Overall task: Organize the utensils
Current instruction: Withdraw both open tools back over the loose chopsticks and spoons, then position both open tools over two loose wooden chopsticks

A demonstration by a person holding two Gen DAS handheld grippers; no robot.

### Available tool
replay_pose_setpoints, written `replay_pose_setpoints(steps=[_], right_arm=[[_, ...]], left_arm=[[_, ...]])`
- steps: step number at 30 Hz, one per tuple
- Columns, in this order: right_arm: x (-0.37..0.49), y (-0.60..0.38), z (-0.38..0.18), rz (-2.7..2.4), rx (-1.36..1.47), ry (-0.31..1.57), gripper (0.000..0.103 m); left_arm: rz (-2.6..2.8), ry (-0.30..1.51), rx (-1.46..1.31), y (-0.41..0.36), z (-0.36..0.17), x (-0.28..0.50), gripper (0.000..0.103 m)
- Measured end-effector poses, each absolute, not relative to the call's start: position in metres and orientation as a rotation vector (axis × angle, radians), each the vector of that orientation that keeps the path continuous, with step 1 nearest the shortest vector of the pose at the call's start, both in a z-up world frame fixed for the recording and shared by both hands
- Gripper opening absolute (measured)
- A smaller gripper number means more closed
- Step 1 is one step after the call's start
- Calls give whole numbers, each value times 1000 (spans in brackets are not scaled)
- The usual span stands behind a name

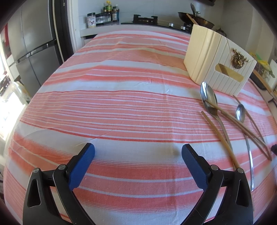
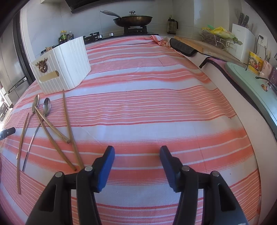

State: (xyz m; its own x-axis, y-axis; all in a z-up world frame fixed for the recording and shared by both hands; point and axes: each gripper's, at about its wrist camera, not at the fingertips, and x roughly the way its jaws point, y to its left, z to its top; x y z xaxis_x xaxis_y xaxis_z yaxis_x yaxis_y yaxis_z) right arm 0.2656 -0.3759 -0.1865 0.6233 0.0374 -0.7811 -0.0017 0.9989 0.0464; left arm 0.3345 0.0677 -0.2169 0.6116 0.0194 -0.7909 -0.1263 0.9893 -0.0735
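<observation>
A cream ribbed utensil box (image 1: 216, 62) with a gold ornament stands on the striped cloth; it also shows in the right wrist view (image 2: 69, 65). In front of it lie a large steel spoon (image 1: 208, 97), a smaller steel spoon (image 1: 240, 113) and several wooden chopsticks (image 1: 223, 138), crossing each other. In the right wrist view the spoons (image 2: 46, 107) and chopsticks (image 2: 69, 124) lie at the left. My left gripper (image 1: 138, 152) is open and empty, left of the utensils. My right gripper (image 2: 137, 153) is open and empty, right of them.
The table has a pink and white striped cloth (image 2: 147, 97). Behind it are a stove with a pan (image 2: 133, 19), bottles (image 1: 109, 12) and a fridge (image 1: 32, 52). A counter with a cutting board (image 2: 204, 46) and a green board (image 2: 256, 83) runs along the right.
</observation>
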Motion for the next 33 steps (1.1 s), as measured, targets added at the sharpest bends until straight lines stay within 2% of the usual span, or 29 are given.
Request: replay_pose_setpoints(steps=[6,11,18,33], right_arm=[[265,-376,-187,23,43,897,56],[266,-376,-187,21,38,898,56],[266,-376,-187,21,40,898,56],[266,-376,-187,22,43,898,56]], left_arm=[[-1,869,-266,35,-189,314,100],[1,903,-175,-16,-191,322,100],[111,941,-190,-25,-213,335,100],[103,1011,-82,-26,-215,310,100]])
